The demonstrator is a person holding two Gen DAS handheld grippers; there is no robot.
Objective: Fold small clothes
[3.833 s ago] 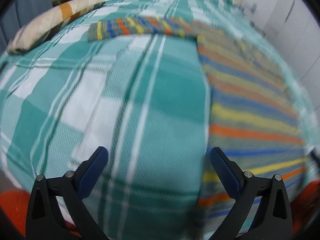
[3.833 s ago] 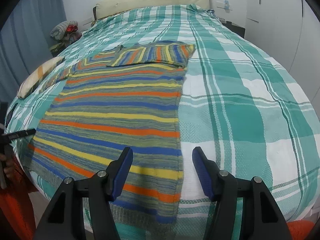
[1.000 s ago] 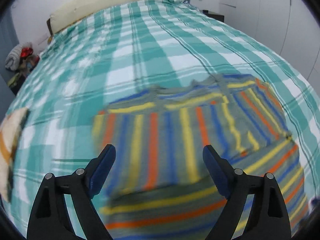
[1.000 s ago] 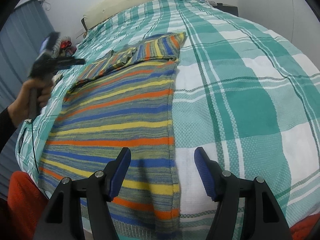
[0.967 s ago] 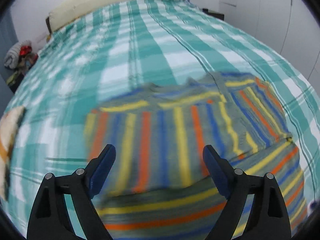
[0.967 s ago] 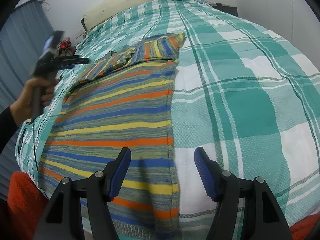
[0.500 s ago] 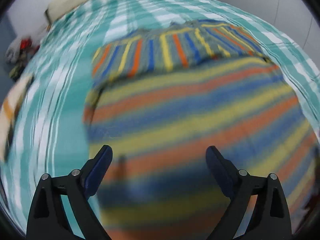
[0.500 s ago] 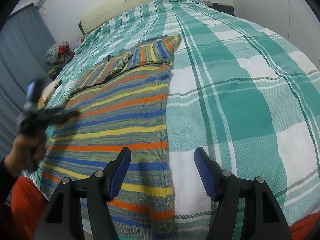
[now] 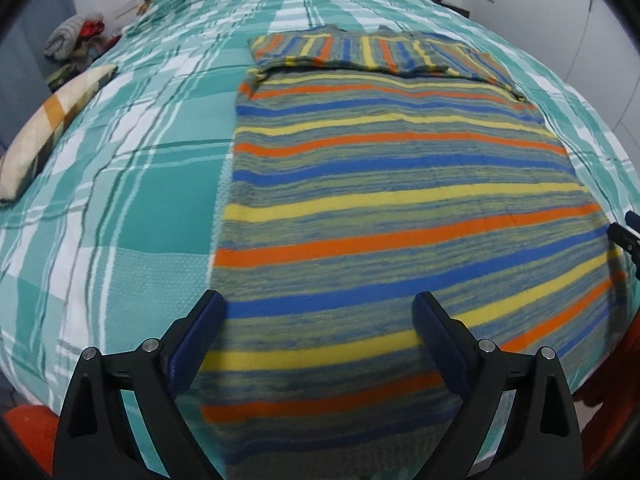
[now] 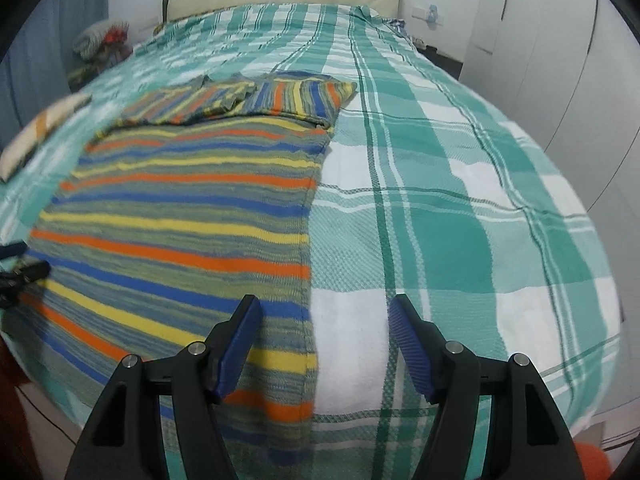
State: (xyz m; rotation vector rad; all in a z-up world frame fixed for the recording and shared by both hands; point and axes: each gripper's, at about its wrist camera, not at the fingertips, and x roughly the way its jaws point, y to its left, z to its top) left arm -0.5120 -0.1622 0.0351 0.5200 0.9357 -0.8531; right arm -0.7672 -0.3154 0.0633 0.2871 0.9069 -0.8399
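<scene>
Open bedspread [image 10: 460, 208] flanks the striped sweater [image 9: 400, 200]; only a pillow [image 9: 52, 120] lies at the left edge.

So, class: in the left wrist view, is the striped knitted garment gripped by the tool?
No: the striped knitted garment lies flat on the bed, and the left tool hangs open above it.

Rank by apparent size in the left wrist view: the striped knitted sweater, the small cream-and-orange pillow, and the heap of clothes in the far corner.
1. Striped knitted sweater, by far the largest.
2. Small cream-and-orange pillow.
3. Heap of clothes, though it lies farther off, so its true size is unsure.
</scene>
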